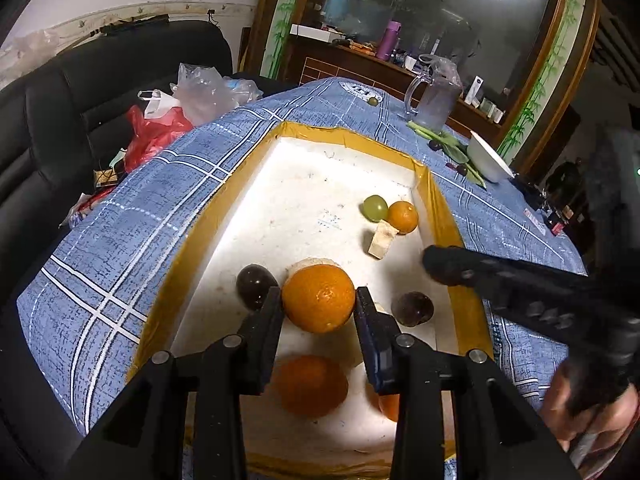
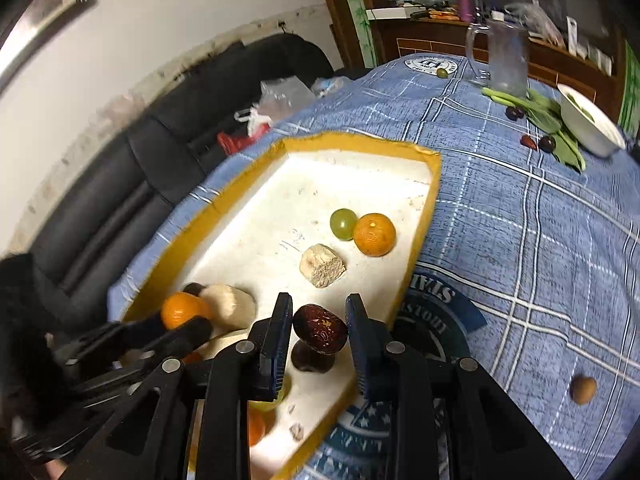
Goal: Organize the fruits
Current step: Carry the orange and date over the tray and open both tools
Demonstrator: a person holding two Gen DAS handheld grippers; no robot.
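blue tablecloth (image 2: 520, 240) print partly legible, upside down: "stout".

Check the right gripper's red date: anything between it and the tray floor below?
Yes. The right gripper holds the red date directly above a dark fruit lying on the white foam tray; bare floor lies farther in.

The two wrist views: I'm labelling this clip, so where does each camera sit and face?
Left wrist: on the left gripper, looking down into the white foam tray; it holds an orange tangerine; the right gripper's finger and a hand show.
Right wrist: on the right gripper, holding a dark red jujube.
Shared: tray, green grape.
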